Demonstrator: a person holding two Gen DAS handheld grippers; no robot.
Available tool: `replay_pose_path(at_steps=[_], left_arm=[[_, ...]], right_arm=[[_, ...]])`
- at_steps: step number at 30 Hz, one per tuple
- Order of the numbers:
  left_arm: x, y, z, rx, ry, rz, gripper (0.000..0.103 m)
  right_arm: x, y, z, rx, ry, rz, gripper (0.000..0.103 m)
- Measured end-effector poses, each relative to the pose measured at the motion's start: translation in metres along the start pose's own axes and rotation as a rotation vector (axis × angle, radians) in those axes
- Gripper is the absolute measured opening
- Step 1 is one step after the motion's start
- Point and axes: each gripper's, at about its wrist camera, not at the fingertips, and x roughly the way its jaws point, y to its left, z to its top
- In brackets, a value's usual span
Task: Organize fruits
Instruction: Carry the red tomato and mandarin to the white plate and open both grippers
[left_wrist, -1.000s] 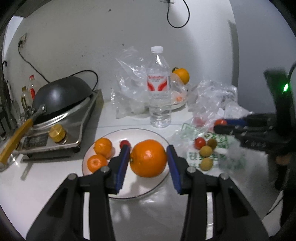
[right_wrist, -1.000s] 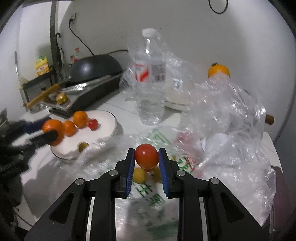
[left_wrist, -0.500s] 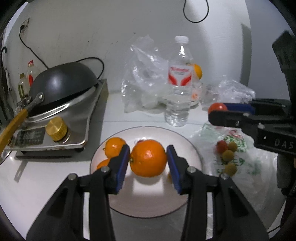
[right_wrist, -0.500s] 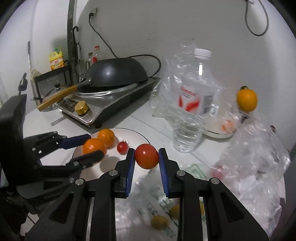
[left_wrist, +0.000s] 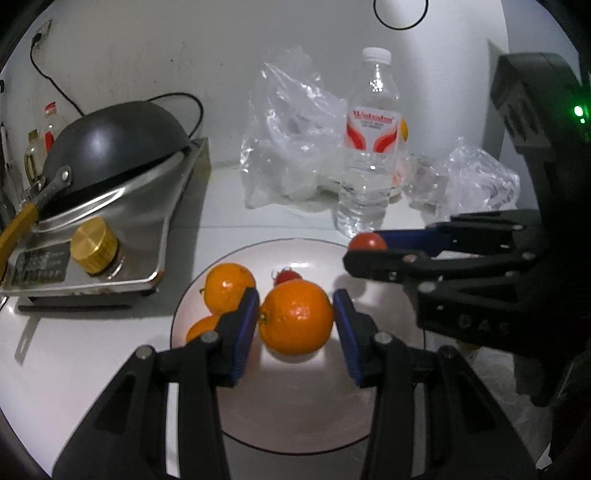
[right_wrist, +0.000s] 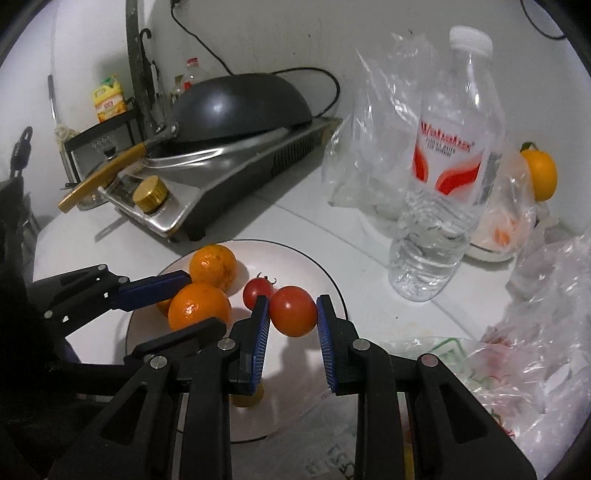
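My left gripper (left_wrist: 295, 317): pinches the big orange (left_wrist: 295, 316) over the plate (left_wrist: 295, 424).
My right gripper (right_wrist: 291, 314): pinches a tomato (right_wrist: 293, 311) above the plate's edge.
Nearby: two oranges (left_wrist: 229, 282), small tomato (right_wrist: 257, 292), water bottle (right_wrist: 448, 166), stove (left_wrist: 110, 236).

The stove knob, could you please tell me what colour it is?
Gold, a brassy metallic. The knob shows best in the left wrist view.
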Motion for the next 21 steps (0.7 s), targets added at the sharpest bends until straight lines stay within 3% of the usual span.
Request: replay_pose_path(at_steps=[10,13,17,21], left_arm=[[-0.005,-0.004,-0.001,0.017,-0.016,0.02,0.044],[-0.009,-0.006,-0.001,0.018,-0.02,0.019,0.053],[-0.017,-0.011,-0.002,0.018,-0.033,0.025,0.053],[-0.026,-0.017,-0.001,0.017,-0.049,0.036,0.053]], right_arm=[[0.003,-0.004,-0.005,0.027,0.017,-0.001,0.028],[-0.004,-0.003,-0.003,0.028,0.0,0.007,0.028],[-0.017,-0.006,-0.002,0.029,-0.015,-0.002,0.035],[-0.03,-0.01,-0.005,0.036,-0.031,0.0,0.035]])
